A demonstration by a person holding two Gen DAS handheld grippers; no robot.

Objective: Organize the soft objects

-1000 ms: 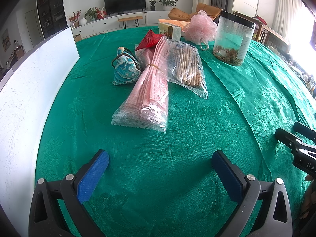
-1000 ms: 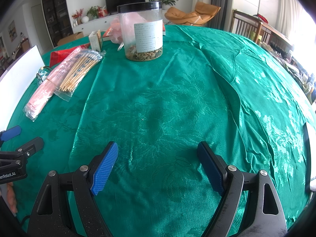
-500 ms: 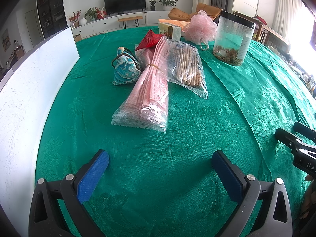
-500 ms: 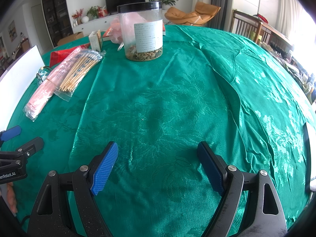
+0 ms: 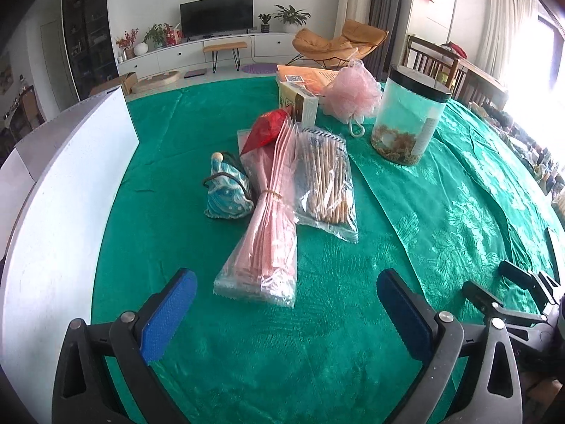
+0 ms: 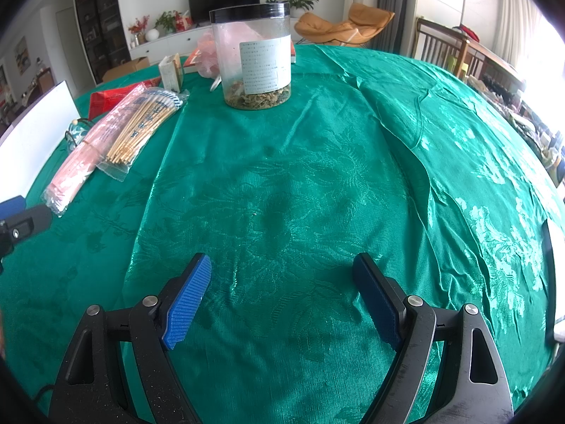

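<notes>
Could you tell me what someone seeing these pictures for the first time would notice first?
Probably the bright green tablecloth that fills both views. Next, the cluster at its middle: a pink packet lying beside a bag of sticks, with a blue pouch on the packet's other side. Behind them stand a pink bath pouf and a clear jar with a black lid.

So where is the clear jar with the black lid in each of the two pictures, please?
Left wrist view: the jar stands upper right of centre, just right of the pink bath sponge.
Right wrist view: the jar stands at top centre, and hides most of the sponge behind it.
Shared landmark: the bag of wooden sticks, which lies left of the jar in both.
</notes>
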